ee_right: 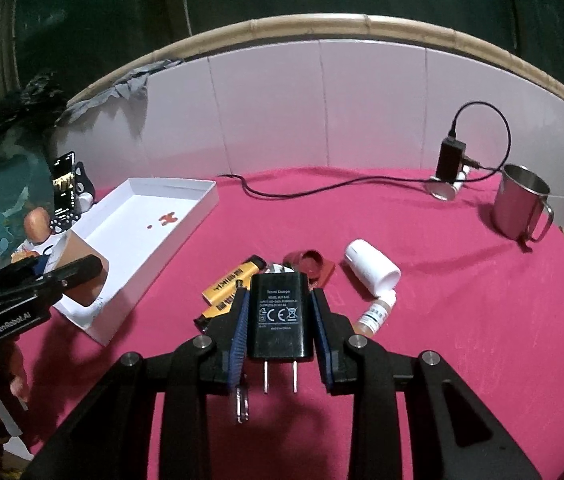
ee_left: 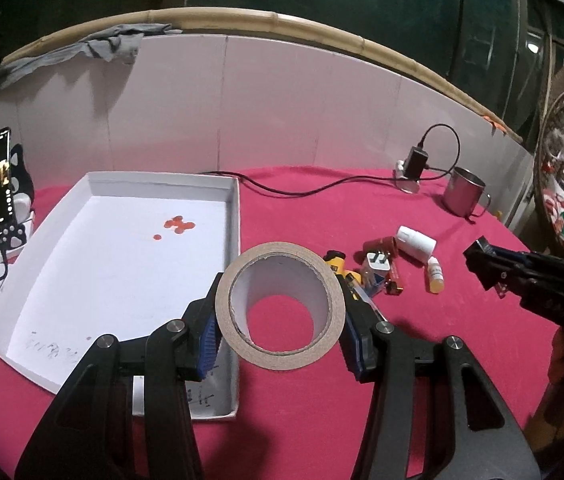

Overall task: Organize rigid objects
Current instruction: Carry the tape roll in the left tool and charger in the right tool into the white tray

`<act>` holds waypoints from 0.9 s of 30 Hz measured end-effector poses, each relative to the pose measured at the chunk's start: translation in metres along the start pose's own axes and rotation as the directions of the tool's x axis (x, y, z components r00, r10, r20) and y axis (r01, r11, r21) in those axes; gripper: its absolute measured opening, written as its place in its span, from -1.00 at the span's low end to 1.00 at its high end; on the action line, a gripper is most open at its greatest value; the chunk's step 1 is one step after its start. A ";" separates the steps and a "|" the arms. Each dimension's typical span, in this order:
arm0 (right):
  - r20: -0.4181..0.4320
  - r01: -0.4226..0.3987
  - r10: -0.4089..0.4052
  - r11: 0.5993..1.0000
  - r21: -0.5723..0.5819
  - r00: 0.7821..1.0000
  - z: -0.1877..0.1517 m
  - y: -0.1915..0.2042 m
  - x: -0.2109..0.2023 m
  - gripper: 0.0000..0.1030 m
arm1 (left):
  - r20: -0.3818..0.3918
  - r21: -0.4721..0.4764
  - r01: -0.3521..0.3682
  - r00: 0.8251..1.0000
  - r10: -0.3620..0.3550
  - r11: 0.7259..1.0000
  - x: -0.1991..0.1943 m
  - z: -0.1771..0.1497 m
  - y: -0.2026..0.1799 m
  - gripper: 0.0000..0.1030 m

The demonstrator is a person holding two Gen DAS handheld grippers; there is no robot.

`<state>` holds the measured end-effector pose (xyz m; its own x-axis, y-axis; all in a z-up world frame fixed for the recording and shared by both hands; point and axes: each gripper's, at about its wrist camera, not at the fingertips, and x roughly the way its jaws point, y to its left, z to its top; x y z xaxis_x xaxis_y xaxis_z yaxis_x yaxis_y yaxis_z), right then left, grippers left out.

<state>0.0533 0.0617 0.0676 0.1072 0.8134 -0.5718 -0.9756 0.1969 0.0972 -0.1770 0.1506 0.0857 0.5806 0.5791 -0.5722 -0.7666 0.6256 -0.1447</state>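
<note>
The left tool (ee_left: 280, 320) is clamped on a roll of tape (ee_left: 282, 306), its blue pads pressing the roll's two sides and holding it clear of the red cloth on the table (ee_left: 361, 400). The roll hangs just beside the near right corner of a shallow white tray (ee_left: 234, 216), which lies toward the table's left side and has orange-red spots on its floor.

The right tool (ee_right: 280, 320) is clamped on a black charger (ee_right: 282, 314), prongs pointing back toward the camera, also lifted off the cloth. Beneath and beyond it lies a small cluster near the table's middle: two yellow lighters (ee_right: 228, 286), a dark red piece (ee_right: 311, 264), a white bottle (ee_right: 371, 268) on its side and a small dropper bottle (ee_right: 375, 312). A steel mug (ee_right: 521, 204) stands near the far right edge, and a phone (ee_right: 64, 188) stands upright beyond the tray at the left edge.
</note>
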 end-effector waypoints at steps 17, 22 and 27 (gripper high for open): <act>0.036 -0.017 0.020 0.996 -0.082 0.999 0.018 0.030 -0.005 -0.43 | 0.039 -0.068 -0.037 0.998 0.040 0.997 -0.014 0.002 0.031 -0.04; 0.031 -0.025 0.029 0.994 -0.106 0.999 0.024 0.041 -0.001 -0.43 | 0.046 -0.089 -0.048 0.998 0.052 0.995 -0.017 0.001 0.041 -0.04; 0.033 -0.035 0.039 0.991 -0.133 0.999 0.031 0.054 0.001 -0.43 | 0.050 -0.114 -0.058 0.997 0.064 0.992 -0.019 0.001 0.054 -0.04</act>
<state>0.0068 0.0902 0.0973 0.0750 0.8381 -0.5403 -0.9955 0.0941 0.0078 -0.2290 0.1738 0.0892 0.5437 0.6432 -0.5391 -0.8250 0.5277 -0.2025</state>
